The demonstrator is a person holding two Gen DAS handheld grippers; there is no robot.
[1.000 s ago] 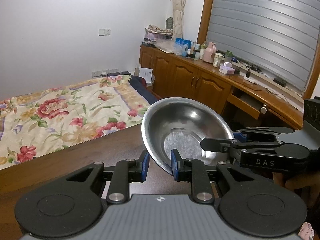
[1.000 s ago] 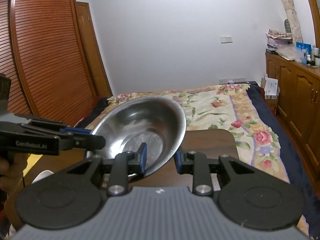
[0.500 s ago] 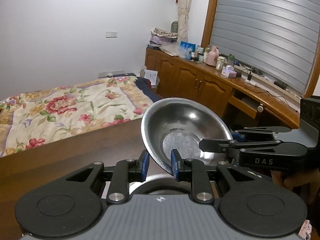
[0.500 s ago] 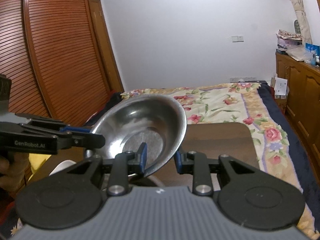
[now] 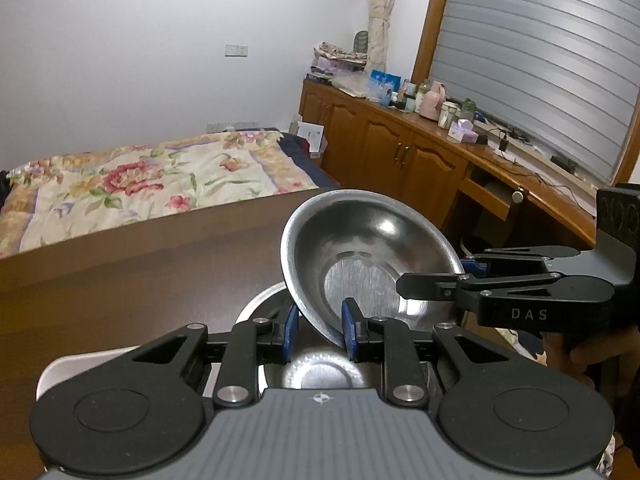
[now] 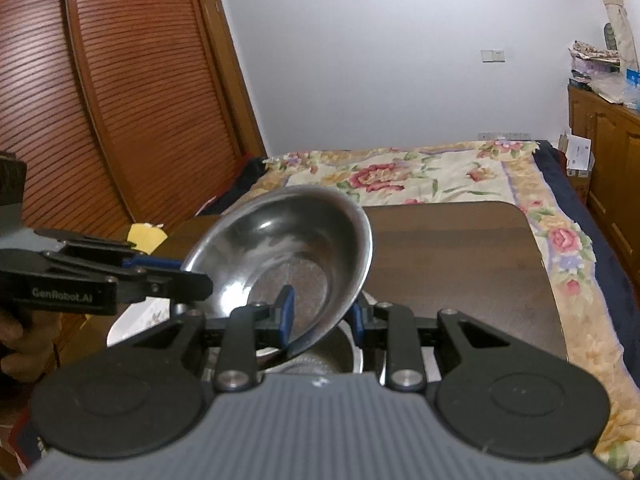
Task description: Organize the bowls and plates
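Above a dark wooden table (image 6: 460,252), the left gripper (image 5: 318,330) pinches the near rim of a steel bowl (image 5: 360,252) between its blue pads (image 5: 348,330), one pad inside the bowl and the other outside. The right gripper (image 6: 322,314) grips the same bowl at another part of the rim, its blue pads (image 6: 286,312) likewise set on either side of the metal. Held by both tools, the bowl hangs tilted, its hollow facing each camera. Directly beneath the steel bowl sits a second steel bowl (image 5: 316,372), upright, its shiny bottom showing between the left gripper's arms; whether the two touch cannot be told. Beside that lower bowl, to its left in the left wrist view, lies the pale edge of a white plate (image 5: 80,360). A person's hand (image 5: 576,356) holds the right tool's handle. Beyond the table's far edge spreads a bed with a flowered quilt (image 6: 420,176), and wooden cabinets (image 5: 400,156) run along the window wall.
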